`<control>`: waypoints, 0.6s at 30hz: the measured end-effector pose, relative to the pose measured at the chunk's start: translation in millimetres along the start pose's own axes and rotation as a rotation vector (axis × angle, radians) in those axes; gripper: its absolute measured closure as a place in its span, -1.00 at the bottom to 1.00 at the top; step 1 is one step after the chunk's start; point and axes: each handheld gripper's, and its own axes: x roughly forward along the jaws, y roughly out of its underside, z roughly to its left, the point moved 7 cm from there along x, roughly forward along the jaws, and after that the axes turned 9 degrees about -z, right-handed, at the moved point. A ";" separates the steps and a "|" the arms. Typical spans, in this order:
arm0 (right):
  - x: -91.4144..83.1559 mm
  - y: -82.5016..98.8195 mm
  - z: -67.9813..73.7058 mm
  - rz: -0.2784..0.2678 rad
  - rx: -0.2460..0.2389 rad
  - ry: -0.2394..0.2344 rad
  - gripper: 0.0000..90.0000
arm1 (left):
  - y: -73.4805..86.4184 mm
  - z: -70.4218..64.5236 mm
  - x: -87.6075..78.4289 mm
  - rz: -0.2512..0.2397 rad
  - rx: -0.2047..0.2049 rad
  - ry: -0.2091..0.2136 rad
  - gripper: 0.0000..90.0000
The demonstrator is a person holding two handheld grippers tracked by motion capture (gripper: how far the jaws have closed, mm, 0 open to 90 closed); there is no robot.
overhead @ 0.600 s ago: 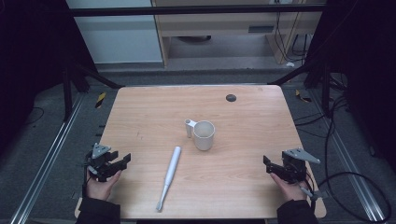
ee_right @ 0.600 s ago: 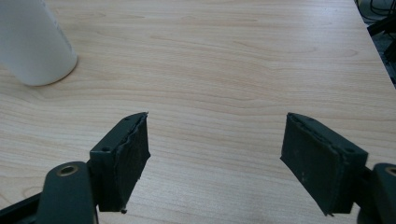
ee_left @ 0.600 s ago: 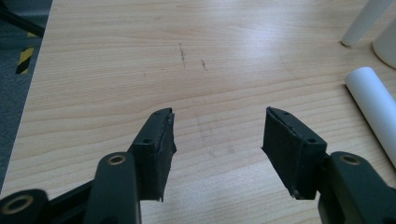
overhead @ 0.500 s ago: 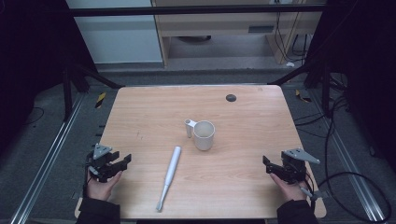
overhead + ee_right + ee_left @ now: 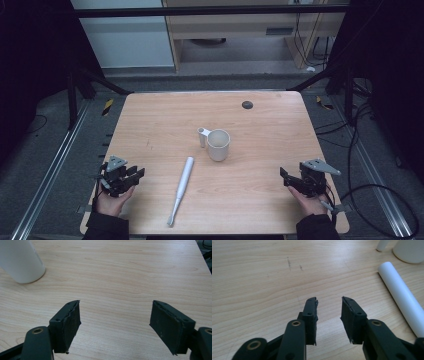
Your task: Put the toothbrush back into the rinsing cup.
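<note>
A white mug (image 5: 218,144) stands upright near the middle of the wooden table (image 5: 270,135), its handle (image 5: 202,136) pointing left. In front of it lies a long white stick (image 5: 180,189), thick at its far end and thin toward the front edge. My left gripper (image 5: 136,173) rests at the front left of the table, open, with bare wood between its jaws (image 5: 329,302); the stick (image 5: 402,297) lies to its right and the mug (image 5: 409,251) beyond that. At the front right my right gripper (image 5: 284,176) stands wide open (image 5: 116,306), holding nothing, with the mug (image 5: 21,261) far off to its left.
A small black disc (image 5: 247,104) lies near the table's far edge. Metal rails (image 5: 55,165) run along the floor on the left, and cables (image 5: 370,190) trail on the right. Bare wood lies between each gripper and the mug.
</note>
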 end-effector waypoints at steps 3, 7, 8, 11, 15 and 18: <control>0.3 0.3 0.6 0.001 -0.001 -0.003 -0.46 | 1.5 -4.9 0.7 0.017 0.001 0.026 0.56; 0.3 0.2 1.4 0.000 0.001 -0.005 -0.46 | 4.3 -13.5 3.4 0.041 0.017 0.063 0.69; 0.4 0.3 1.6 0.002 0.002 -0.006 -0.46 | 5.0 -15.8 3.7 0.050 0.032 0.072 0.69; 0.3 -0.2 3.2 -0.001 0.002 -0.007 -0.45 | 6.1 -26.0 5.1 0.063 0.065 0.099 0.80; 1.1 0.6 3.3 0.004 0.000 -0.008 -0.45 | 8.7 -35.8 7.3 0.082 0.082 0.137 0.90; 0.5 0.3 4.2 0.002 0.002 -0.011 -0.45 | 11.1 -43.9 8.2 0.098 0.100 0.170 0.97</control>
